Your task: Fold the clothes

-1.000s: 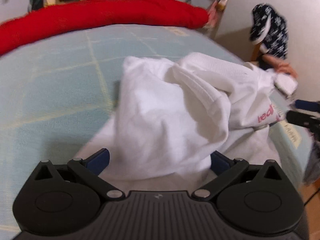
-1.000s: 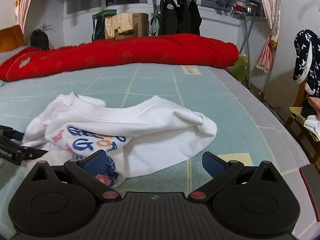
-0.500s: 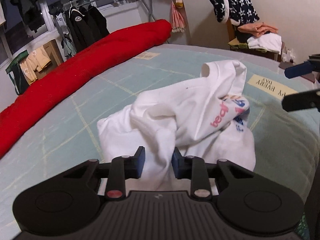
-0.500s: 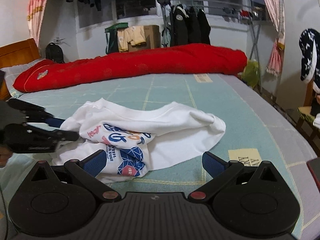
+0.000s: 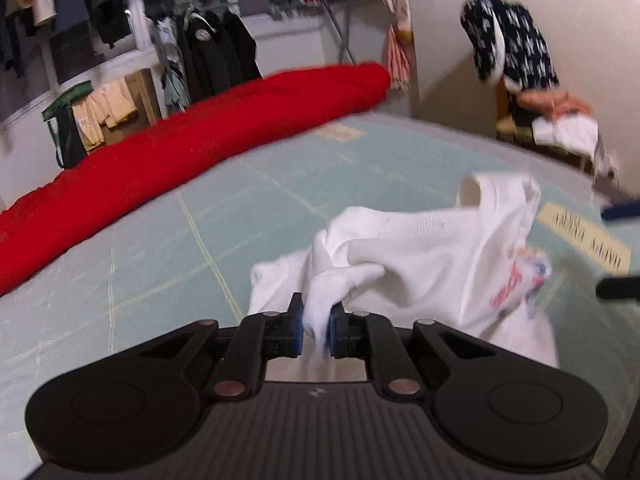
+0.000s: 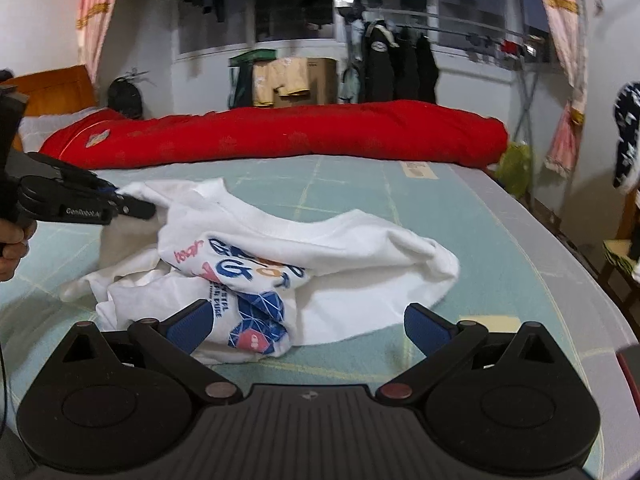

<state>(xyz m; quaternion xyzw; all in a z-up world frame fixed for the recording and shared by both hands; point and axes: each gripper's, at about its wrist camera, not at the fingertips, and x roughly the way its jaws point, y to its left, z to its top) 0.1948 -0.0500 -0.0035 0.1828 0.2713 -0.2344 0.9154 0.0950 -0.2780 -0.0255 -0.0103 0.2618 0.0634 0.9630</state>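
Note:
A crumpled white T-shirt [image 6: 320,248] with a blue and pink print lies on the pale green bed [image 6: 460,216]. In the left wrist view my left gripper [image 5: 316,322] is shut on a bunched edge of the white T-shirt [image 5: 420,264] and lifts it off the mattress. The right wrist view shows that left gripper [image 6: 138,209] at the shirt's left edge, held by a hand [image 6: 12,244]. My right gripper [image 6: 306,322] is open, low over the shirt's near printed part, its blue pads [image 6: 190,322] apart. The right gripper's fingertips [image 5: 620,212] appear at the right edge of the left wrist view.
A long red quilt roll [image 6: 280,136] lies across the far side of the bed. Dark jackets [image 6: 400,68] hang on a rack behind it. At the right, a chair with piled clothes [image 5: 560,120] stands beside the bed edge. Printed labels [image 5: 584,240] mark the mattress.
My left gripper went from open around the shirt to shut on its edge, then pulled the cloth up and leftward. The right gripper stayed open near the printed part.

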